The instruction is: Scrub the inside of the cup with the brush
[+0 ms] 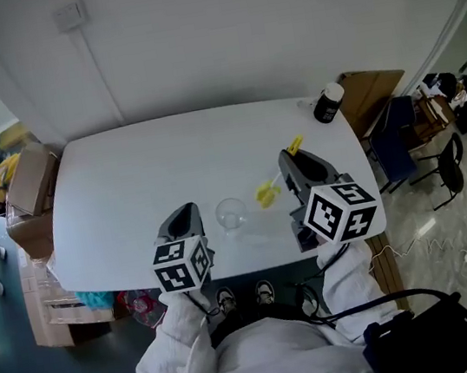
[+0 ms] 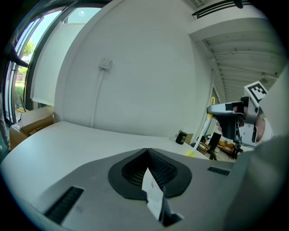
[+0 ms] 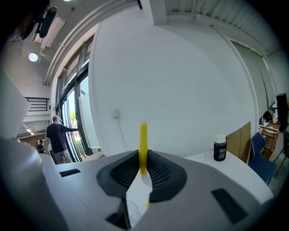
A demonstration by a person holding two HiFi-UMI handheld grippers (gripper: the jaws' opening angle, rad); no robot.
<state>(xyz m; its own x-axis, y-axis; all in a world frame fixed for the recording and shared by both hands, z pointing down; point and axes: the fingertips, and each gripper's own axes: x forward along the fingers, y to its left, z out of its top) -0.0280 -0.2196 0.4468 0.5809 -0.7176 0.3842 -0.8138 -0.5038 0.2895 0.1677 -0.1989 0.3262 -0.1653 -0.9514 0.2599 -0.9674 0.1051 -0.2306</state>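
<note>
The brush [image 1: 267, 192] is being gripped in the right tongs [image 1: 290, 163], bristles aimed for scrubbing the cup [image 1: 231, 214], lower centre on the surface [image 1: 167, 156]; the left tongs [image 1: 185, 215] (closed, empty) are being held alongside.

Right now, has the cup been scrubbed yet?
Looks like not yet. Done: the right gripper is clamped on the yellow brush. In hand: the bristle end is beside the clear cup, not inside it. The left gripper is shut and empty next to the cup. Left: all the scrubbing.
</note>
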